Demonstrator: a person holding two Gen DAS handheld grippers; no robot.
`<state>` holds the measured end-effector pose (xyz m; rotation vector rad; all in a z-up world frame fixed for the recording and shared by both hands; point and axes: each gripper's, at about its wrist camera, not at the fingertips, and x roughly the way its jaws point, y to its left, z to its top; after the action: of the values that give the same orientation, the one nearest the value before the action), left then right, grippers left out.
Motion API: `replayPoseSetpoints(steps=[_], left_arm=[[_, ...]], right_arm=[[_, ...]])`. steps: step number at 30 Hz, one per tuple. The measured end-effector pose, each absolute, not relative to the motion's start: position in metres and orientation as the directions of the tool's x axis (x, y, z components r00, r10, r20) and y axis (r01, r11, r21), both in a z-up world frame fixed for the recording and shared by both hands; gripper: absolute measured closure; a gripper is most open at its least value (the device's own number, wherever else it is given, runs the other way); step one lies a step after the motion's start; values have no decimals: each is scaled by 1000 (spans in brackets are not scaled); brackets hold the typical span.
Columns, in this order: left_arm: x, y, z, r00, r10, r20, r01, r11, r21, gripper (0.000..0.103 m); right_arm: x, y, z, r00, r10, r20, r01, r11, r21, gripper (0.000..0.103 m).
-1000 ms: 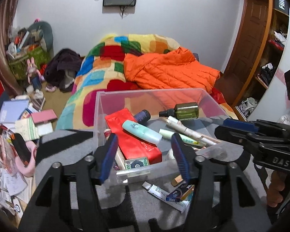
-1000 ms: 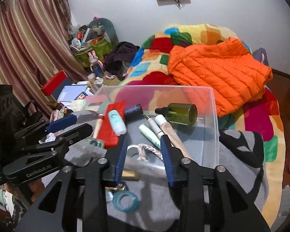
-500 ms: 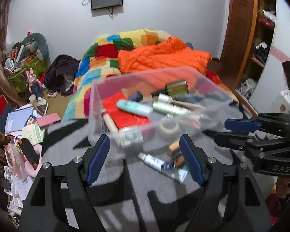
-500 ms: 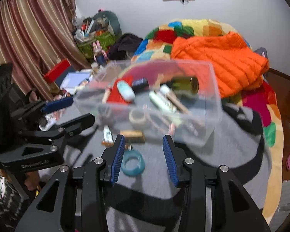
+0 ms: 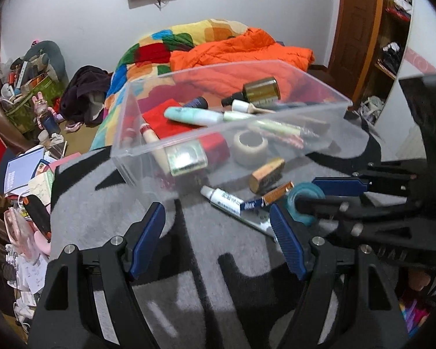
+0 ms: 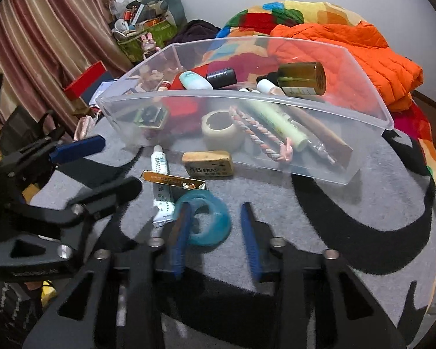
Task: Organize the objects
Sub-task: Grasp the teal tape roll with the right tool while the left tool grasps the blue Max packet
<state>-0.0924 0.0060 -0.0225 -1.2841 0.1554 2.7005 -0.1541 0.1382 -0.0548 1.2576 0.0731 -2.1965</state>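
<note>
Two grippers, both spread wide; bare grey mat (image 6: 319,218) right of right gripper (image 6: 215,232); teal tape ring (image 6: 209,221) between its fingers; left gripper (image 5: 218,232) empty.

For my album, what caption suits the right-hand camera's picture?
Open fingers reach for a teal tape ring lying before a clear bin of toiletries.

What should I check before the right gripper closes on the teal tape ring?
1. Right gripper open: ok.
2. Teal tape ring between its fingers: not ok, one finger sits inside the ring's hole.
3. Ring clear of the tube and gold box: cannot tell, they lie very close.
4. Left gripper open and empty: ok.
5. Room in the clear bin: ok.
6. Eraser still outside the bin: ok.
</note>
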Motion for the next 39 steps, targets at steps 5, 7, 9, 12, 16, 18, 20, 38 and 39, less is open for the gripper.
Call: replayPoseSetpoints(steps=[5, 7, 9, 12, 16, 18, 20, 38, 39], left_arm=[[-98, 14, -30, -593, 77, -801, -206, -977, 59, 29], [-102, 18, -32, -588, 63, -806, -214, -974, 80, 29], [-106, 24, -34, -581, 57, -812, -230, -968, 97, 29], [-112, 33, -38, -576, 46, -816, -254, -959, 125, 35], [-121, 42, -42, -547, 69, -834, -287, -952, 109, 55], [-122, 43, -43, -550, 65, -832, -288, -951, 116, 59], [-122, 41, -43, -547, 80, -833, -289, -952, 98, 68], [-88, 9, -20, -580, 185, -793, -273, -962, -24, 97], [-87, 9, -18, -583, 183, -792, -274, -961, -20, 97]], right_arm=[[-154, 149, -53, -382, -475, -792, 499, -828, 256, 92], [-151, 153, -52, -391, -474, -789, 492, -832, 256, 92], [-150, 159, -50, -397, -474, -786, 487, -834, 257, 92], [-147, 164, -48, -410, -464, -785, 482, -841, 246, 92], [-145, 171, -48, -415, -452, -789, 476, -848, 235, 92], [-144, 172, -50, -414, -444, -795, 473, -851, 229, 92], [-145, 173, -50, -412, -439, -798, 469, -853, 228, 92], [-151, 129, -52, -398, -415, -818, 543, -825, 155, 44], [-152, 126, -54, -394, -411, -822, 545, -824, 151, 46]])
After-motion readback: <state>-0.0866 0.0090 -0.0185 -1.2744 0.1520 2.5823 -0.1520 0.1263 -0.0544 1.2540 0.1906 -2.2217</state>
